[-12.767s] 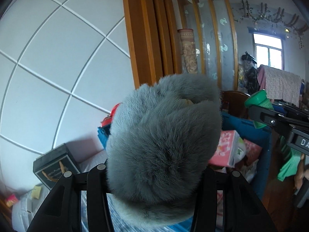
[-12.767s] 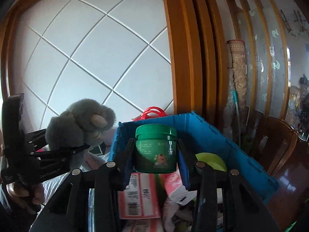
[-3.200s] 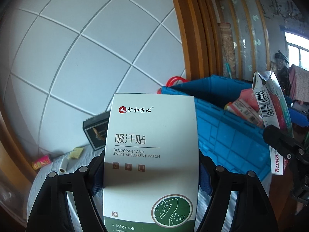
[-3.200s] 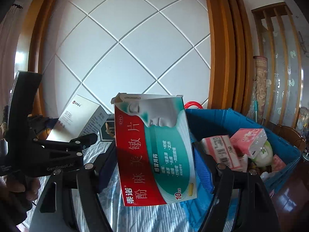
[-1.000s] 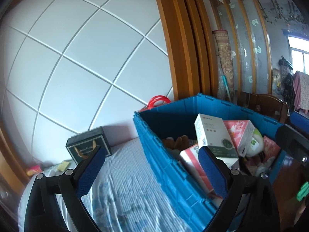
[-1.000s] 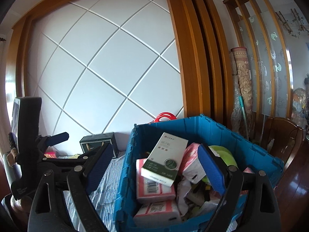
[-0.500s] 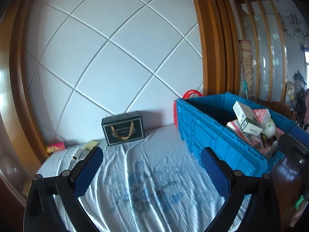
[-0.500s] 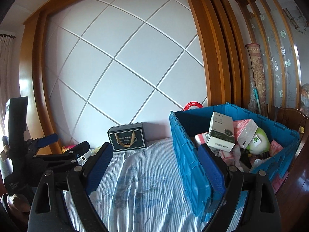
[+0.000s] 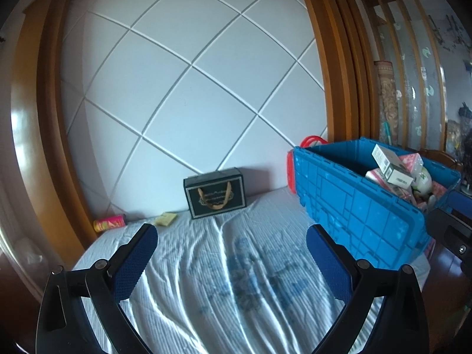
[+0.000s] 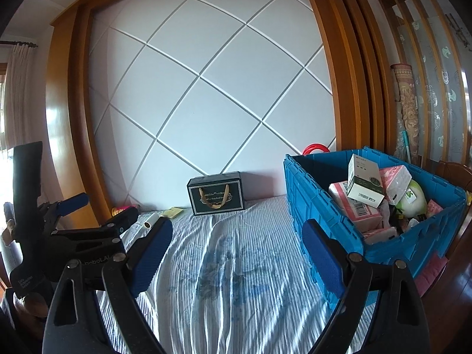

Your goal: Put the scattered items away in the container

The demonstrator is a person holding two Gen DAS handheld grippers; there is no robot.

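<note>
The blue crate (image 9: 348, 203) stands on the right of the striped bed and is full of boxes and packets, with a white and green box (image 10: 364, 181) on top; it also shows in the right wrist view (image 10: 306, 194). My left gripper (image 9: 233, 253) is open and empty above the sheet. My right gripper (image 10: 237, 244) is open and empty, left of the crate. A black gift box (image 9: 215, 197) stands against the headboard. A pink tube (image 9: 109, 223), a yellow packet (image 9: 166, 218) and a white roll (image 10: 149, 222) lie at the back left.
The white quilted headboard (image 9: 191, 88) with its wooden frame closes the back. The bed sheet (image 10: 236, 265) is wrinkled. A red ring (image 10: 315, 148) shows behind the crate. Wooden floor (image 10: 454, 303) lies to the right of the bed.
Both grippers have pulled back from the crate, so more of the bed shows. Earlier they let go of the two boxes into the crate.
</note>
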